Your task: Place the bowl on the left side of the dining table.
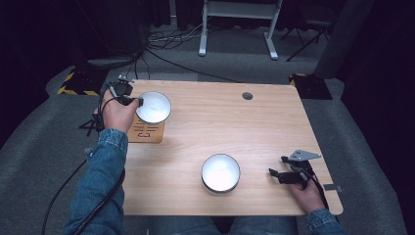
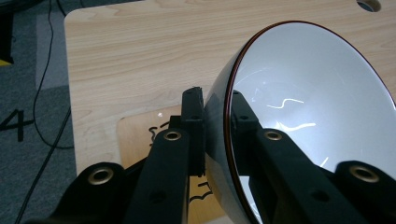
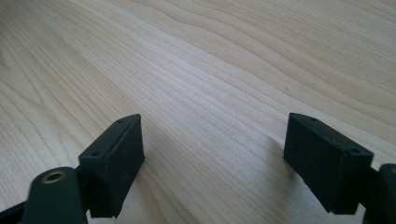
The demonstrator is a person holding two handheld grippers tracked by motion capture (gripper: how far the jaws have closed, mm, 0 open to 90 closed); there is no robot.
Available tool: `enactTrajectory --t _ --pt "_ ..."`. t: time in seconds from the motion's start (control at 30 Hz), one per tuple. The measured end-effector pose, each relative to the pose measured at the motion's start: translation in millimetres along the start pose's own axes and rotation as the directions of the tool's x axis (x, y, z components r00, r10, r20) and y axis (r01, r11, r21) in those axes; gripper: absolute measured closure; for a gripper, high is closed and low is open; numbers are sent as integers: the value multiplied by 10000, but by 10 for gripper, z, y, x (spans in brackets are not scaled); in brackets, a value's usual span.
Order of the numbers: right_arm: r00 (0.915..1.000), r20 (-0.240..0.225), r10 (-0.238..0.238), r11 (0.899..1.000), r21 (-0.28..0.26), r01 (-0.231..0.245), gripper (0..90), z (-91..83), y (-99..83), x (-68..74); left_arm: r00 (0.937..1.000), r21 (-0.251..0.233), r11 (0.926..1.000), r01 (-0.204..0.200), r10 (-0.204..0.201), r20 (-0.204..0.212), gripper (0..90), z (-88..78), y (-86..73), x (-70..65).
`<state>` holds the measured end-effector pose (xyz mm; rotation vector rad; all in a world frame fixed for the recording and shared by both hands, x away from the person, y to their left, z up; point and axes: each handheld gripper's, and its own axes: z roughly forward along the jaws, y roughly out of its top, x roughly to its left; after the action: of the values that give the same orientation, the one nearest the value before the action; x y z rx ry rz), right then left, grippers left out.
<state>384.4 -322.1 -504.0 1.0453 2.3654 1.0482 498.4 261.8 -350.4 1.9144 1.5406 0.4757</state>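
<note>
Gripping a tilted bowl (image 2: 308, 107) by its rim, left gripper (image 2: 217, 116).
White glossy inside, thin dark-red edge, grey outside; right gripper (image 3: 212, 154) gapes wide over bare table (image 3: 196, 56).

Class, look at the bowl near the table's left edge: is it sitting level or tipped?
Tipped. The left tongs pinch the bowl at its rim, one jaw inside and one outside, and its opening faces sideways above the wooden board.

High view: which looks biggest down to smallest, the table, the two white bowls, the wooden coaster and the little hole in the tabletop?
1. Table
2. Near bowl and held bowl: alike; nearness may mislead
3. Wooden coaster, partly covered
4. Hole
</note>
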Motion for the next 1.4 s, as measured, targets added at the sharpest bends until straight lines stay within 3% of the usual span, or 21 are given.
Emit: enactTrajectory --t 0.23,0.57,0.73,0.8,1.27,1.4 --pt "10000 2 -1 10000 4 1 202 0 0 0 9971 153 9970 753 -751 -103 806 83 -35 159" --pt "10000 3 1 10000 3 -1 202 0 0 0 9907 340 9911 1287 -1270 -485 806 160 -69 301" --pt "10000 5 3 10000 0 -3 202 0 0 1 9872 634 9858 1554 -1526 -464 806 218 -120 377" --pt "10000 2 6 10000 2 -6 202 0 0 1 9817 646 9807 1847 -1811 -583 807 246 -143 402" --pt "10000 3 2 10000 5 -2 202 0 0 0 9746 921 9710 2208 -2161 -584 806 395 -269 495" --pt "10000 -4 16 10000 7 -16 202 -1 0 1 9704 970 9656 2414 -2391 -348 806 449 -312 519"
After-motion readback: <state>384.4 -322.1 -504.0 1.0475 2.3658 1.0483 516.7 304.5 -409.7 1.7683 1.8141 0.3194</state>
